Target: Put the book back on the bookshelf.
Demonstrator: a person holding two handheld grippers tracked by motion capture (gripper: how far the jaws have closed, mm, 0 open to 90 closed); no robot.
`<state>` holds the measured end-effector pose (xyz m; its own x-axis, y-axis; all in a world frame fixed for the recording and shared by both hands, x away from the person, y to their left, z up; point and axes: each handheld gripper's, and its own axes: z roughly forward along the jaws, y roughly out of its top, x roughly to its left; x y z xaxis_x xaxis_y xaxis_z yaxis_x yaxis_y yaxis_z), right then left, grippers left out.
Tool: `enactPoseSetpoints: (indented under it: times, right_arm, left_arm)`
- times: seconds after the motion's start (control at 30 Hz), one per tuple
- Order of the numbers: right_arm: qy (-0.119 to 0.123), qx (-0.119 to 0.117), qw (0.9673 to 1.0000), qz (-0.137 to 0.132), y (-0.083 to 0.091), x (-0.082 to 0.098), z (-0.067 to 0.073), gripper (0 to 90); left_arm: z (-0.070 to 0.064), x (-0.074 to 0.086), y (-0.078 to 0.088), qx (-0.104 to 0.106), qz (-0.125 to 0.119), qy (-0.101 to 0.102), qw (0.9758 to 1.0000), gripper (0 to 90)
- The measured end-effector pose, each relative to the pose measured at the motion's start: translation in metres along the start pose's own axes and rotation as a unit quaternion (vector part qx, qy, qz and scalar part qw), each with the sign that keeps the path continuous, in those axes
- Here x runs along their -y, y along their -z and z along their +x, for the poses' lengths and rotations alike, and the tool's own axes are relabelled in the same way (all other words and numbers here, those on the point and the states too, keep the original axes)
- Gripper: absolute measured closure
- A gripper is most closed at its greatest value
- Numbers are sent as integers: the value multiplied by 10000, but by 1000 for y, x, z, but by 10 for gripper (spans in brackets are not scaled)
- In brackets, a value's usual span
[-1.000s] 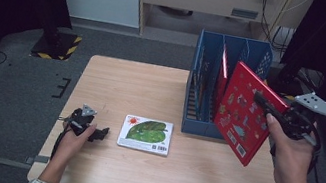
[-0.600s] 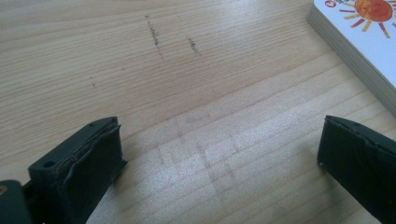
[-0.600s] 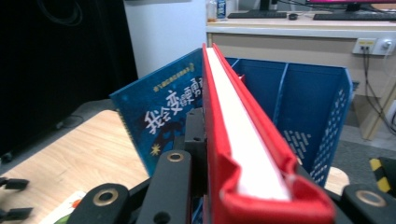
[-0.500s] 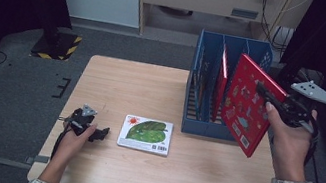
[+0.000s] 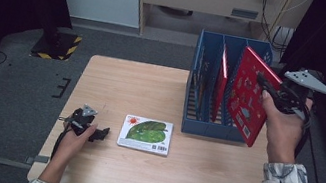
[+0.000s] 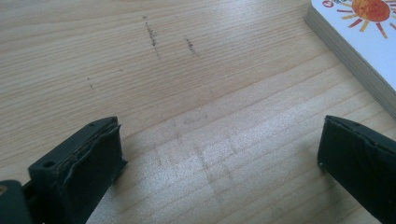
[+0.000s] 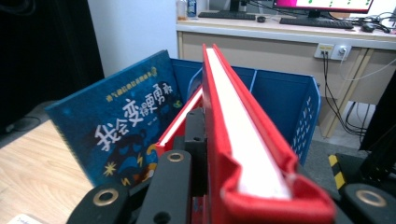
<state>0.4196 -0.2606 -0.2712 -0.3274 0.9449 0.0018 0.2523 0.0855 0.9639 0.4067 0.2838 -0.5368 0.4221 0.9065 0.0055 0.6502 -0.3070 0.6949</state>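
Dark grey carpet surrounds the light wooden table [image 5: 151, 89] at which we work; a pale cabinet and a desk with cables stand at the far side of the room. On the right part of the table we see a blue file rack [image 5: 196, 123] with upright dividers; a thin red book [image 5: 221, 81] already stands in one of its middle compartments, and in the right gripper view a dark blue book [image 7: 121, 135] with yellow and white characters leans in the rack on the left.

Our right gripper [image 5: 264, 85] is clamped on the red book [image 5: 247, 98]; its jaws press the hard cover near the upper edge, and in the right gripper view the red book [image 7: 243, 154] runs away from the camera with its white page block turned up. We hold this book lifted and tilted, at the right end of the rack, its lower corner hanging in front of the rack's near right corner; we cannot tell whether it touches the rack.

Our left gripper [image 5: 101, 134] rests on the table at the near left, its jaws apart with only bare wood between them; the green picture book [image 5: 146, 134] with a leaf and a small sun lies flat just to the right of it, and its corner [image 6: 359, 42] shows in the left gripper view.
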Motion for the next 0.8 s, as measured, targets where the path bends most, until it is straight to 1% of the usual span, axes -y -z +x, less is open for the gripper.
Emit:
enactPoseSetpoints:
  times: [0.3, 0.6, 0.8]
  right_arm:
    - [-61, 21, 10000, 17, -14, -3, 1, 792]
    - [-4, 55, 10000, -15, -26, -9, 8, 792]
    - [9, 60, 10000, 18, -34, -9, 11, 791]
  left_arm:
    - [0, 0, 0, 11, 5, -14, 10000, 0]
    - [-1, -1, -1, 13, -4, -8, 10000, 0]
    - [-1, -1, -1, 13, -5, -10, 10000, 0]
